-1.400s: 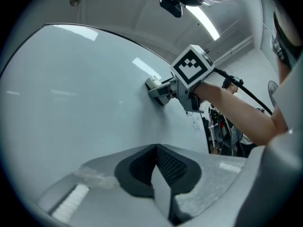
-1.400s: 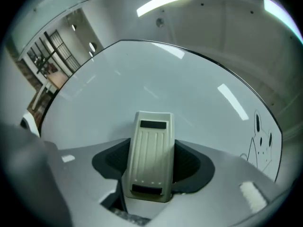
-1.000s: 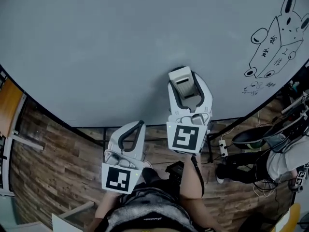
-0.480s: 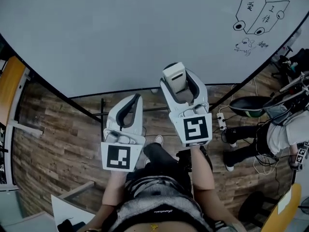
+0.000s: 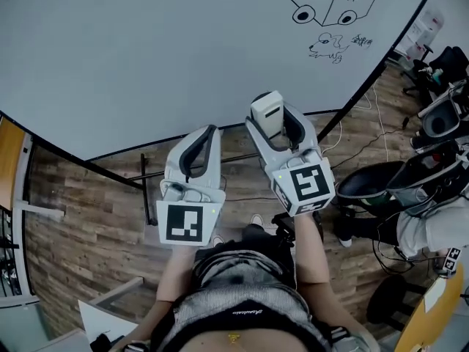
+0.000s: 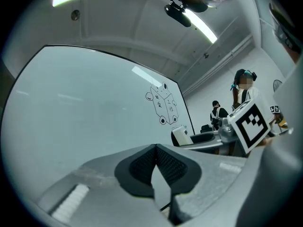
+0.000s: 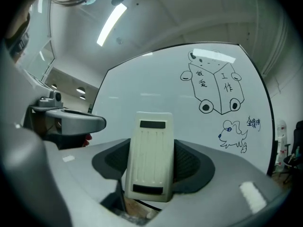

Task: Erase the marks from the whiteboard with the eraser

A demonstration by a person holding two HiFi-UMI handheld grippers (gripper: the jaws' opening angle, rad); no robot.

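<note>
A large whiteboard point(image 5: 146, 50) fills the upper part of the head view; its marks point(image 5: 333, 13), a boxy cartoon with wheels and a small dog sketch, sit at the top right. In the right gripper view the marks point(image 7: 213, 86) lie ahead and to the right. My right gripper point(image 5: 267, 116) is shut on a cream eraser point(image 5: 266, 112), which stands upright between the pads point(image 7: 149, 157), off the board. My left gripper point(image 5: 199, 149) is shut with nothing in it, held beside the right one; its pads point(image 6: 156, 167) meet.
Wood-pattern floor point(image 5: 80, 218) lies below the board's lower edge. Black chairs point(image 5: 374, 185), cables and a seated person's legs are at the right. People point(image 6: 244, 86) stand at the far end of the room. A desk edge point(image 5: 11, 152) shows at the left.
The view has swung down and left, so the drawing slid towards the top edge. Both grippers dropped away from the board, the right one still holding the eraser.
</note>
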